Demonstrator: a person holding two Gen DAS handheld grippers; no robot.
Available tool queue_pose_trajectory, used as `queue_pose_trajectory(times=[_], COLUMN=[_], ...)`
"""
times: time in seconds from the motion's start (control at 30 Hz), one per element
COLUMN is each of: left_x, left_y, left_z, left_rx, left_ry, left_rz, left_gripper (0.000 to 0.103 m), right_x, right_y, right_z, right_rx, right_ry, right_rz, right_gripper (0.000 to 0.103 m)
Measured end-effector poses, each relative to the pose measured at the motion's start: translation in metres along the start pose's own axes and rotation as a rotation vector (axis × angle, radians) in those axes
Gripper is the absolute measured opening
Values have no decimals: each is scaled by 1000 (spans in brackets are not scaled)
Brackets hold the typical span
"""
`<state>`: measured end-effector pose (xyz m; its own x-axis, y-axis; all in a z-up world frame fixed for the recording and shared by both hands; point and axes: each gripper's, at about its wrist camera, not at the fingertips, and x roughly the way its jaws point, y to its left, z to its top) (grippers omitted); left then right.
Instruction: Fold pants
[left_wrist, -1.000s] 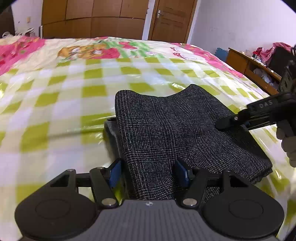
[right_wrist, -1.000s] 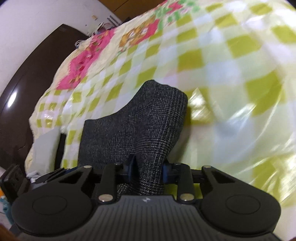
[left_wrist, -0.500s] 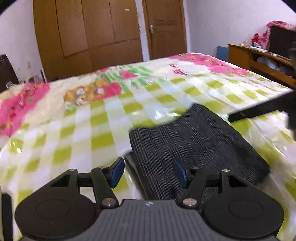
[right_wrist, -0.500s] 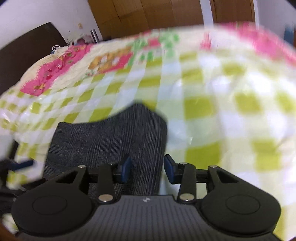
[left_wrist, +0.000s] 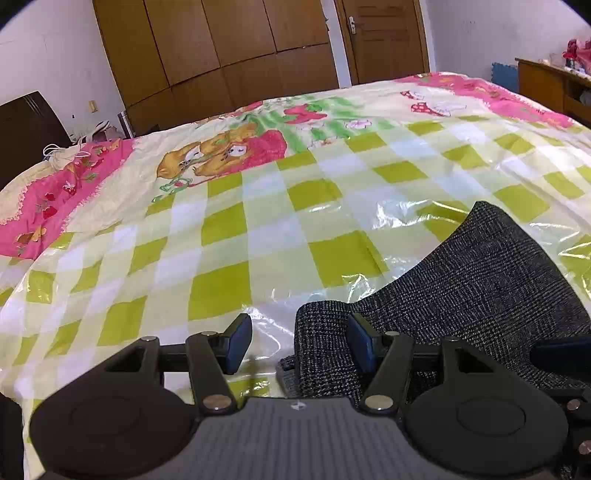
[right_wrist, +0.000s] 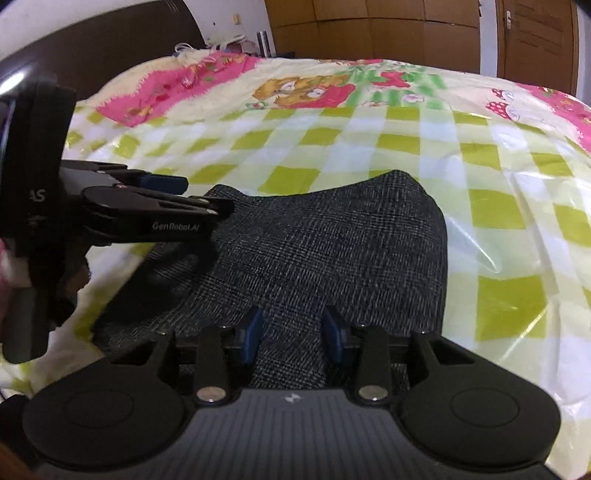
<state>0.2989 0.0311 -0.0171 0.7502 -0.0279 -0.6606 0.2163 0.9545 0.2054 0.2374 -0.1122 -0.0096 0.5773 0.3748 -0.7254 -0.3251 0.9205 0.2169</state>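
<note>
Nearest, the right gripper (right_wrist: 291, 334) sits directly over the folded pants (right_wrist: 332, 243), jaws closing, pads not yet pressing cloth. The left gripper (left_wrist: 297, 341) stands open at the bundle's left corner. Beyond stretches the checked bed (left_wrist: 258, 221).

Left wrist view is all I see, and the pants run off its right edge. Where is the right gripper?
Observer: The right gripper sits over the near edge of the pants, jaws closing, with fabric between them that does not look pinched.
Operator: Does the right side lie flat?
Observer: Yes, that edge lies flat on the bedspread.
Operator: How does the left gripper look from there?
Observer: Side-on, its tips reach over the far left corner.
</note>
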Motion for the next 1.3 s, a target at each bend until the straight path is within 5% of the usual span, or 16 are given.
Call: queue_pose_trajectory(times=[0.37, 0.63, 1.3], left_x=[-54, -68, -136], left_y=[-1, -7, -30], left_z=[-11, -31, -80], left_rx=[-21, -32, -36], left_ry=[-6, 58, 58], left_rz=[4, -16, -75], left_gripper=[69, 69, 69], right_x=[-52, -58, -99], right_y=[5, 11, 32], right_z=[-18, -30, -68], right_rx=[73, 106, 145], right_ry=[-73, -50, -64], right_rz=[-27, -74, -102], right_gripper=[38, 38, 38])
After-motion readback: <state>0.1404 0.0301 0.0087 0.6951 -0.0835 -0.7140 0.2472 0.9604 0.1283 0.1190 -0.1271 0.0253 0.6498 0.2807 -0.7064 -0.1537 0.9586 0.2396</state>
